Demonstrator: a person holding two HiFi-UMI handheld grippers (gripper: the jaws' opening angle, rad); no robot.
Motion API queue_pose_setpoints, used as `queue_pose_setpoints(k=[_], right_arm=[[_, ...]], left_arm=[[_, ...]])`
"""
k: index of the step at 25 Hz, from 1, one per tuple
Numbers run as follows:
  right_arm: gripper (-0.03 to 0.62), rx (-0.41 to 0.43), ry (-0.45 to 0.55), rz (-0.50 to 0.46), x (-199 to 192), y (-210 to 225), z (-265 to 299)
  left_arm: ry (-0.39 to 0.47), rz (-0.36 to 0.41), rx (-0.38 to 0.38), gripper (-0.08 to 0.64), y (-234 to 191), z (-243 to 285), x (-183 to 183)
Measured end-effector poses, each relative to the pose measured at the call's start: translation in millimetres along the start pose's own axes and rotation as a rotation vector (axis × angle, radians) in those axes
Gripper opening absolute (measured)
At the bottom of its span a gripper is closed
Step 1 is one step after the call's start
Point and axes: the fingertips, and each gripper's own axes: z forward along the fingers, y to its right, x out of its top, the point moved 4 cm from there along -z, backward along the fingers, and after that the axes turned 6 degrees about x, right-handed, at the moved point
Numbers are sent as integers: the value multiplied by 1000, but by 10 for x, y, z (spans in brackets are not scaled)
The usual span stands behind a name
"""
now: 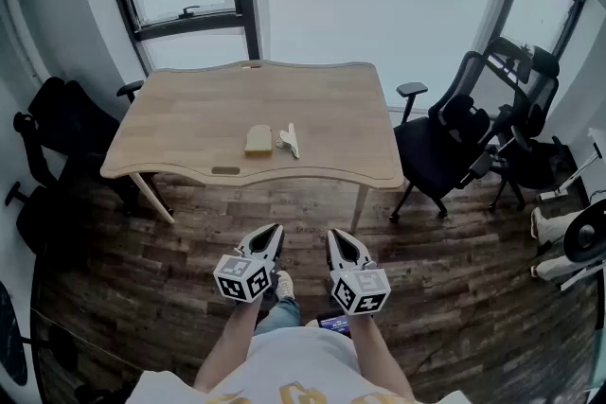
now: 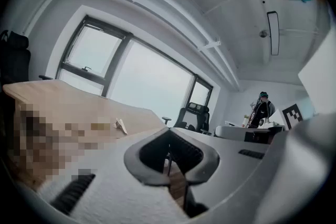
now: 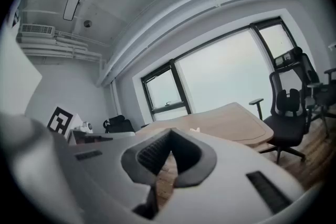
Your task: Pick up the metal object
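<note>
A pale metal object (image 1: 289, 140) lies at the middle of the wooden table (image 1: 189, 109), right beside a tan block (image 1: 258, 139). In the left gripper view the metal object (image 2: 121, 125) shows small and far off on the table top (image 2: 52, 97). Both grippers hang low over the floor in front of the table, well short of it. My left gripper (image 1: 271, 232) (image 2: 170, 165) is shut with nothing in it. My right gripper (image 1: 338, 237) (image 3: 160, 176) has its jaws together and is empty too. The right gripper view shows the table (image 3: 231, 118) ahead.
Black office chairs (image 1: 454, 142) stand at the table's right, and more dark chairs (image 1: 57, 123) at its left. Wooden floor (image 1: 426, 279) lies between me and the table. Large windows fill the far wall. A person (image 2: 261, 110) stands in the distance in the left gripper view.
</note>
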Motion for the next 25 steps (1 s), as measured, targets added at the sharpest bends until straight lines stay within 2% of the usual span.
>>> queue_pose_setpoints(k=[3, 14, 21, 25], right_arm=[[11, -9, 6, 5, 10, 46, 14], [11, -12, -11, 4, -39, 210, 137], [11, -77, -32, 46, -61, 633, 406], [11, -79, -60, 58, -129, 828, 796]], left_arm=[[-21, 22, 34, 20, -62, 33, 13], [2, -24, 47, 20, -123, 149, 50], [-8, -47, 90, 20, -431, 364, 76], [-15, -66, 117, 20, -743, 682, 103]])
